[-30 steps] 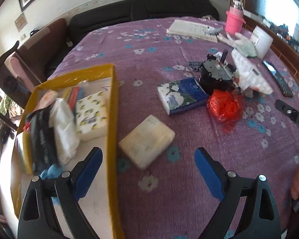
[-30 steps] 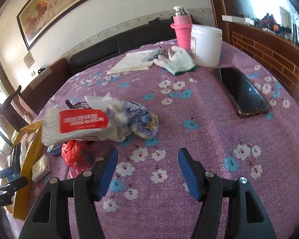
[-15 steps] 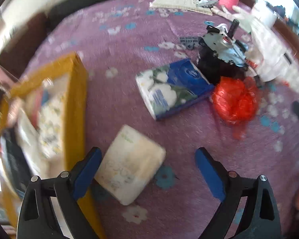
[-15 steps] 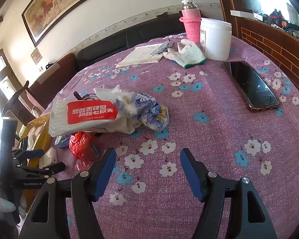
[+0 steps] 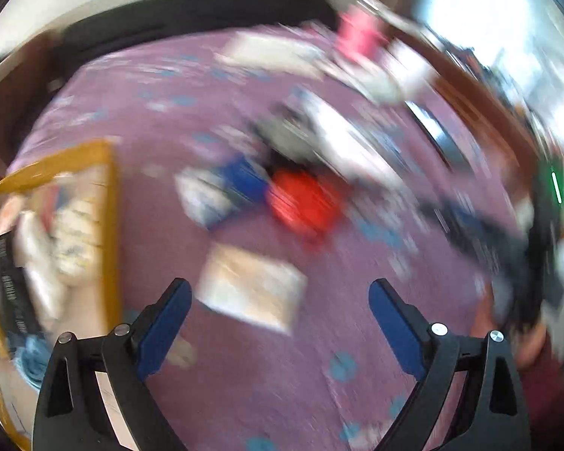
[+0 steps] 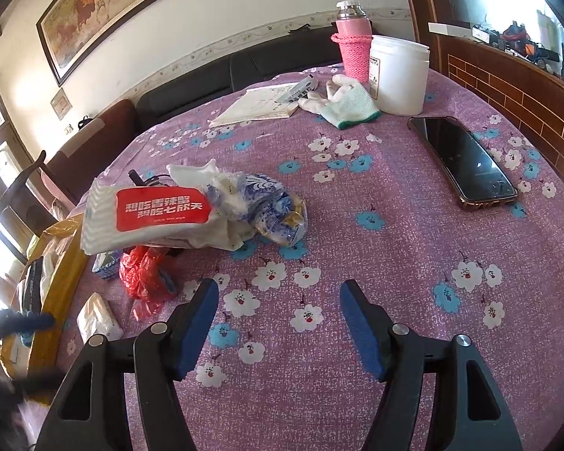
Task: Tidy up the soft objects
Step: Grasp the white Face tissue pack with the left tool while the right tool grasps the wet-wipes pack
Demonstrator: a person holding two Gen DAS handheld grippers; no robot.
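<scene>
The left wrist view is smeared, yet only it shows the inside of the yellow tray (image 5: 111,203) at the table's left edge, soft packets crowded in it. The left gripper (image 5: 280,300) gapes wide and empty above the pale square tissue pack (image 5: 252,287) lying just beside the tray. The sharp right wrist view shows the right gripper (image 6: 278,300) parted, empty, over the flowered purple tablecloth (image 6: 394,248), beyond it a ribbed wet-wipe pack (image 6: 146,214), crinkled red plastic bag (image 6: 144,274) and glossy phone (image 6: 464,161).
</scene>
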